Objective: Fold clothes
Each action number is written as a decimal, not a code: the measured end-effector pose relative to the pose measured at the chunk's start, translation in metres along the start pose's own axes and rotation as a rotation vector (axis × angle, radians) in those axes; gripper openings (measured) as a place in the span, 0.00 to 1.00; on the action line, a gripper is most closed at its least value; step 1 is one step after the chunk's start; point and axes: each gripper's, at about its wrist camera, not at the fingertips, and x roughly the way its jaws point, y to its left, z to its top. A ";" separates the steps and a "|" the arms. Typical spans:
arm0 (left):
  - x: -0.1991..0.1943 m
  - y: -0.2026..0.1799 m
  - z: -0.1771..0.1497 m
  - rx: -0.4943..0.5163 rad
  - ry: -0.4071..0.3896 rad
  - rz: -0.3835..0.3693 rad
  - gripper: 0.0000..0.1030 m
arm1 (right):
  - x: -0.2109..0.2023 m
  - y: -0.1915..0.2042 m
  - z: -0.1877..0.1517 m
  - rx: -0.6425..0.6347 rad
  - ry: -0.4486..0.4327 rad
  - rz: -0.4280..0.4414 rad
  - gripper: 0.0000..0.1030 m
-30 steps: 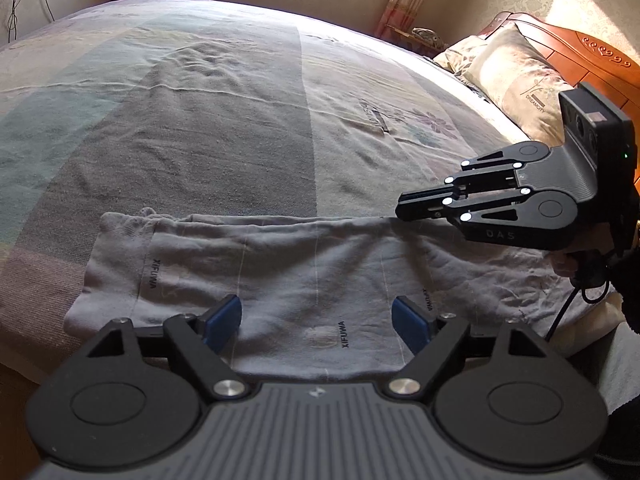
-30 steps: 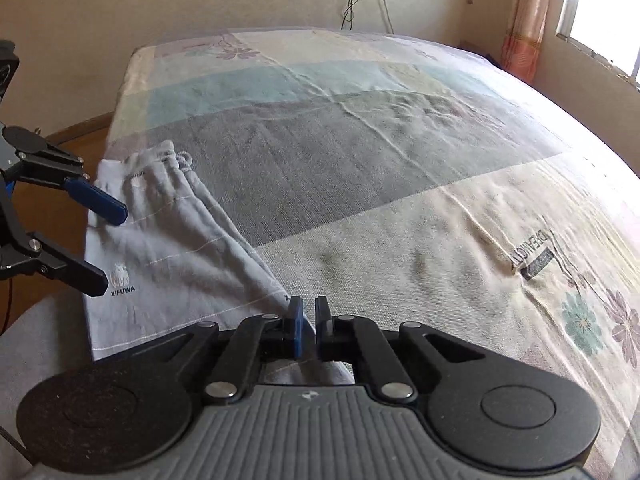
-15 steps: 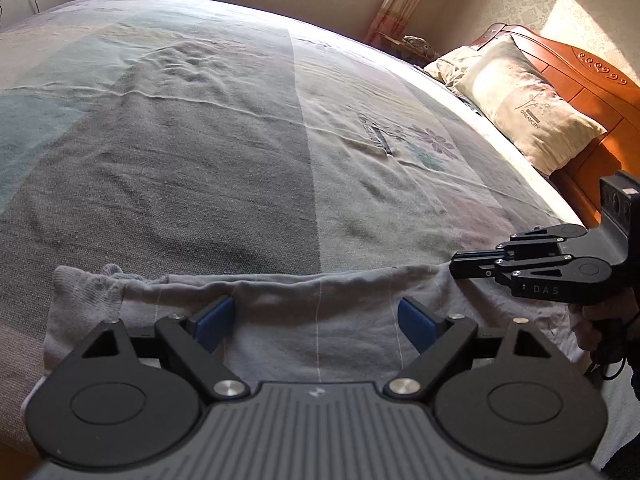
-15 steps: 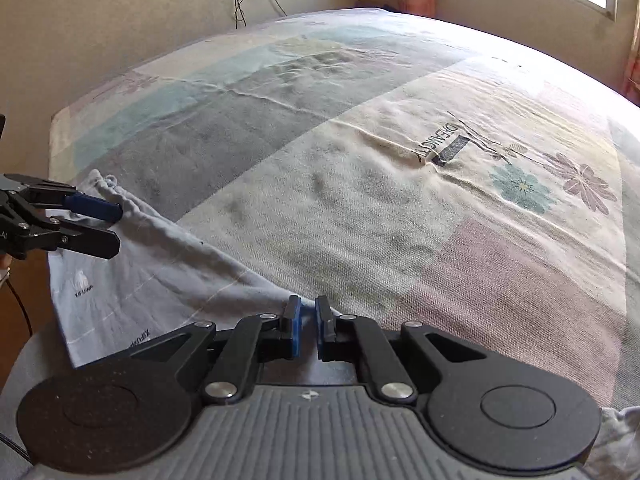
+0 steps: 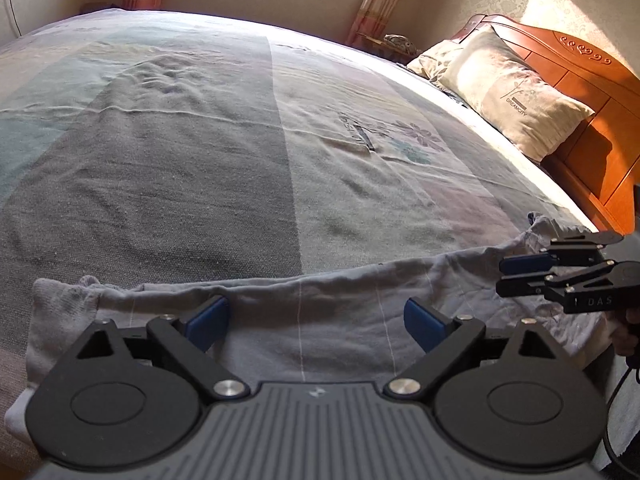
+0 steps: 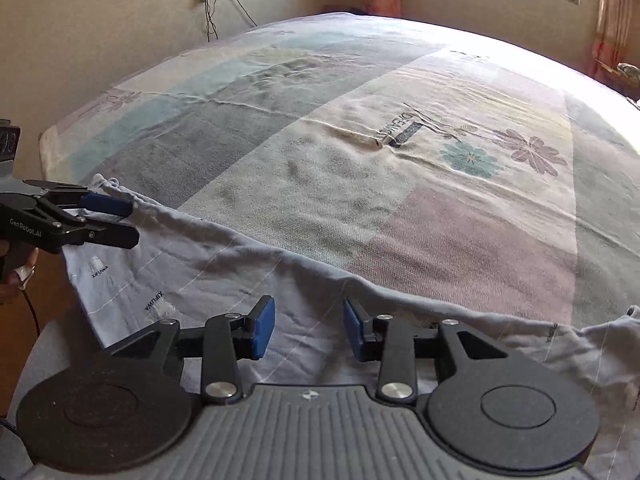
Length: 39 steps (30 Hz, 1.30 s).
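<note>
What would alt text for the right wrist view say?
The right gripper, jaws opening with nothing pinched, hangs over grey trousers spread along the near edge of a patterned bedspread. The left gripper hovers at the trousers' far left end.

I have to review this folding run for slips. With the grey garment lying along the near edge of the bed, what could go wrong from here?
1. The grey garment lies along the bed edge; with both grippers' jaws opening and nothing pinched, it may slide off.
2. The left gripper and right gripper hover over the same cloth, so an uneven regrasp could skew the fold.
</note>
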 end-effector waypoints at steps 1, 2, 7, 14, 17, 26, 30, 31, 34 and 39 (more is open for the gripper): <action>0.000 -0.002 0.003 0.002 -0.001 0.001 0.93 | 0.000 -0.001 -0.004 0.019 0.004 -0.002 0.42; -0.002 -0.005 0.004 0.007 0.001 0.002 0.93 | -0.002 -0.001 -0.009 0.034 0.006 -0.006 0.42; -0.018 -0.021 0.008 0.050 0.008 0.011 0.93 | -0.020 -0.003 -0.019 0.034 -0.014 -0.044 0.52; -0.030 -0.038 -0.039 0.205 0.110 0.140 0.93 | -0.033 -0.004 -0.048 -0.067 0.041 -0.090 0.65; -0.028 -0.045 -0.049 0.242 0.094 0.197 0.95 | -0.032 -0.006 -0.054 -0.050 0.038 -0.102 0.70; -0.033 -0.052 -0.056 0.136 0.024 0.117 0.97 | -0.029 0.001 -0.062 -0.068 0.037 -0.109 0.88; -0.036 -0.051 -0.049 0.120 0.013 0.116 0.97 | -0.033 -0.005 -0.070 -0.063 0.053 -0.114 0.95; -0.038 -0.050 -0.048 0.115 -0.008 0.124 0.97 | -0.035 -0.008 -0.073 -0.058 0.051 -0.116 0.96; -0.042 -0.043 -0.044 0.083 -0.084 0.214 0.97 | -0.039 -0.014 -0.075 -0.042 0.059 -0.129 0.96; -0.025 -0.023 -0.041 -0.066 -0.081 0.211 0.98 | -0.037 -0.015 -0.074 -0.035 0.073 -0.144 0.99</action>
